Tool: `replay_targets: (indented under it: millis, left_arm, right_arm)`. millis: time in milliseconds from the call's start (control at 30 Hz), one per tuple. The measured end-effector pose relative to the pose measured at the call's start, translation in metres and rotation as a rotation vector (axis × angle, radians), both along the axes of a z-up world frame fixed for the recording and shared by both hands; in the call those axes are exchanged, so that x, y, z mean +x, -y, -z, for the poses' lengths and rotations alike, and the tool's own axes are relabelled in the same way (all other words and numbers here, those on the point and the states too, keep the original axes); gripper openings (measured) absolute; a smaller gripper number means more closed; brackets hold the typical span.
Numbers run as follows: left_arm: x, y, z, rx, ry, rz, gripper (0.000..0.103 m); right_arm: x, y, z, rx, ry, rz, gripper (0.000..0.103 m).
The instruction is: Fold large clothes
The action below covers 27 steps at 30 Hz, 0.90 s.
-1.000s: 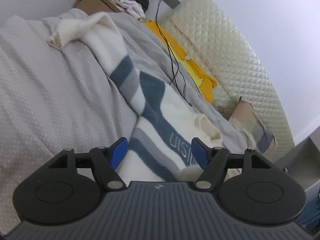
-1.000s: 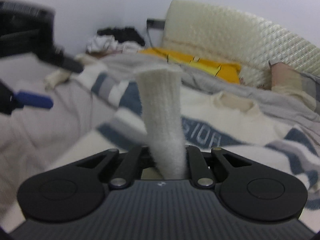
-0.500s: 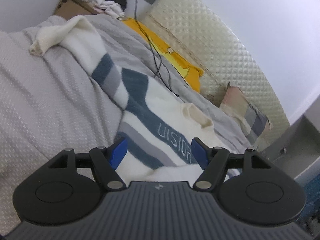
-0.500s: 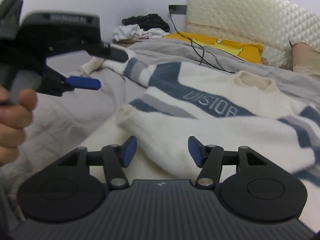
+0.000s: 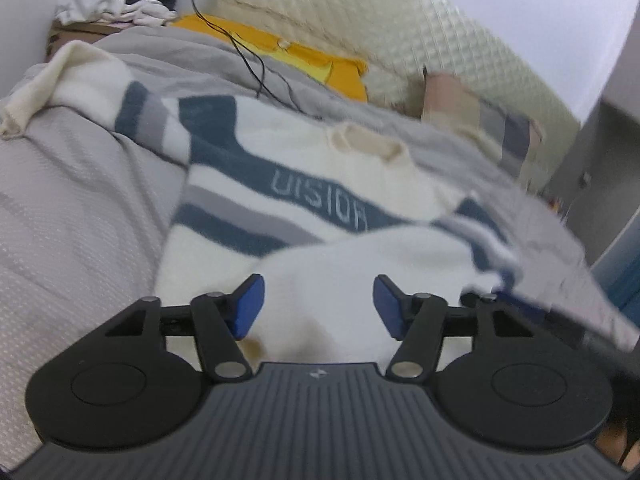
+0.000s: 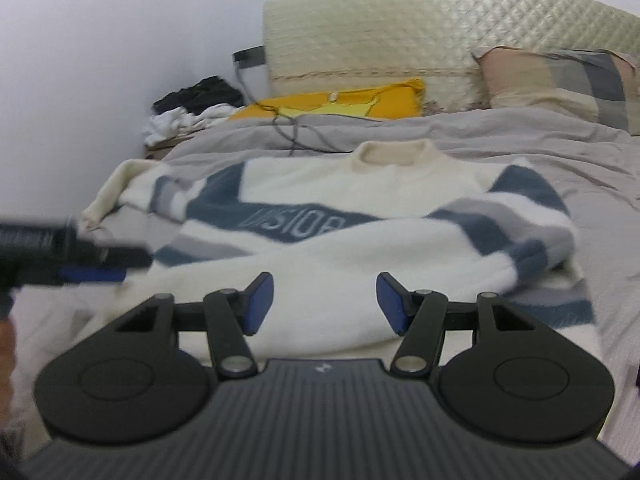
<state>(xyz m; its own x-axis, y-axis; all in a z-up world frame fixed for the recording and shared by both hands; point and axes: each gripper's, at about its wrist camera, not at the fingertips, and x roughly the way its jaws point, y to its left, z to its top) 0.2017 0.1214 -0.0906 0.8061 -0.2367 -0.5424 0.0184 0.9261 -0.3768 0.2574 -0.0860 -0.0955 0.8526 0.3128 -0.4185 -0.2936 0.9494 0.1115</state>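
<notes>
A white sweater point(image 5: 304, 184) with blue and grey stripes and pale lettering lies face up on the grey bed. Its collar point(image 6: 394, 152) points toward the headboard. One sleeve point(image 6: 400, 248) lies folded across the body from the right shoulder. The other sleeve point(image 5: 100, 80) stretches out to the left. My left gripper point(image 5: 318, 300) hovers low over the sweater's white lower part, its jaws closing with nothing pinched between them. My right gripper point(image 6: 325, 300) stands open over the folded sleeve and hem. One blue pad point(image 6: 92, 275) of the left gripper shows blurred at the right wrist view's left edge.
A quilted cream headboard point(image 6: 440, 28) backs the bed. In front of it lie a yellow pillow point(image 6: 340, 104) and a plaid pillow point(image 6: 560, 80). A black cable point(image 6: 292, 128) trails over the grey bedspread point(image 5: 60, 220). Clothes point(image 6: 188, 108) are piled at the far left corner.
The right gripper let go of the white sleeve, which now lies across the sweater's body. Both grippers shifted sideways and rolled. The left jaws stand a little narrower.
</notes>
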Motion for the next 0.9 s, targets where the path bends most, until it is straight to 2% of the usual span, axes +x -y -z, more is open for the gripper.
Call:
replay_targets:
  millis: [100,267,367,500,667,900]
  left_arm:
    - [0.008,0.011,0.012,0.057,-0.042,-0.005,0.058]
    - [0.015,0.026,0.028,0.182,-0.072,-0.016,0.056]
    - [0.02,0.035,0.036,0.254,-0.091,-0.011,0.056]
    - [0.021,0.043,0.039,0.32,-0.087,-0.003,0.056]
    - [0.019,0.045,0.037,0.334,-0.07,-0.008,0.056]
    - [0.008,0.039,0.023,0.28,-0.05,-0.035,0.057]
  right_arm:
    - [0.014,0.005,0.008,0.023,-0.011,0.018,0.056]
    - [0.036,0.007,0.032,0.0,-0.099,0.064,0.041]
    - [0.045,0.009,0.045,0.003,-0.148,0.076,0.04]
    - [0.044,0.007,0.049,0.001,-0.15,0.081,0.04]
    - [0.043,0.011,0.049,0.023,-0.152,0.078,0.04]
    - [0.042,0.019,0.049,0.064,-0.155,0.071,0.04]
